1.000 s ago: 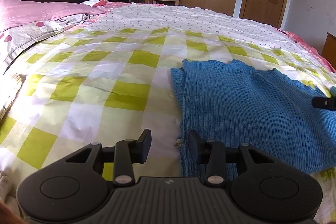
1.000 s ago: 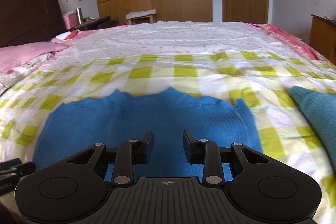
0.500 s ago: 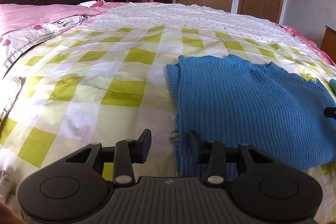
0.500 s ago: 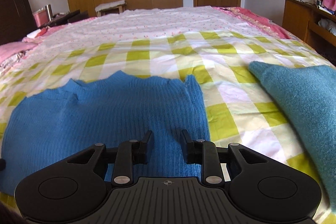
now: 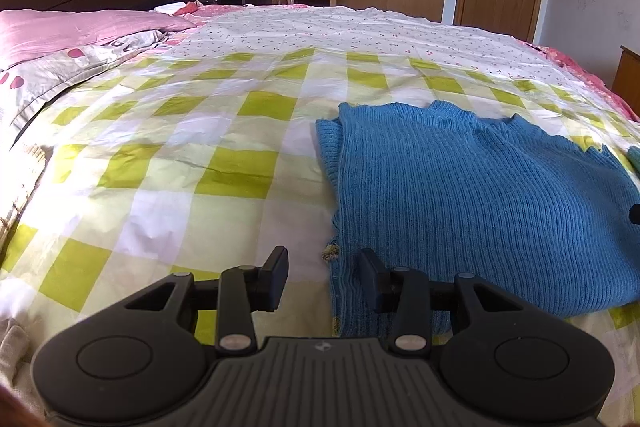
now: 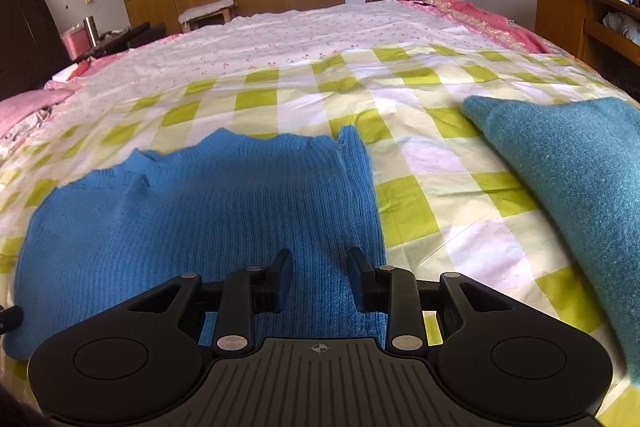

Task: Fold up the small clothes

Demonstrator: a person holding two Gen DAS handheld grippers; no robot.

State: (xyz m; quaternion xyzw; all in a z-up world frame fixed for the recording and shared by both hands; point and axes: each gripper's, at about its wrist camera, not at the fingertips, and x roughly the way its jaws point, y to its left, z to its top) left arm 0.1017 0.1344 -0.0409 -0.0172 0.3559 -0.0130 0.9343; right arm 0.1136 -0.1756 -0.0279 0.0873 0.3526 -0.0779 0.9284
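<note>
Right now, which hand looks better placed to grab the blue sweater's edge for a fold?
Probably the left. The left tool is open astride the blue sweater at its side edge; the right tool, also open, hovers over the knit inside its edge.

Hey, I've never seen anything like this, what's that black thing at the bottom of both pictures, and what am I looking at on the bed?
Each black thing is a hand-held two-finger gripper with a camera on it looking forward along the fingers. One picture comes from the left gripper, the other from the right gripper. Both are open and hold nothing. On the checked bedsheet lies a blue knitted sweater, spread flat, with both grippers at its near edge. The right view also shows a teal fuzzy garment beside it, apart from the sweater.
</note>
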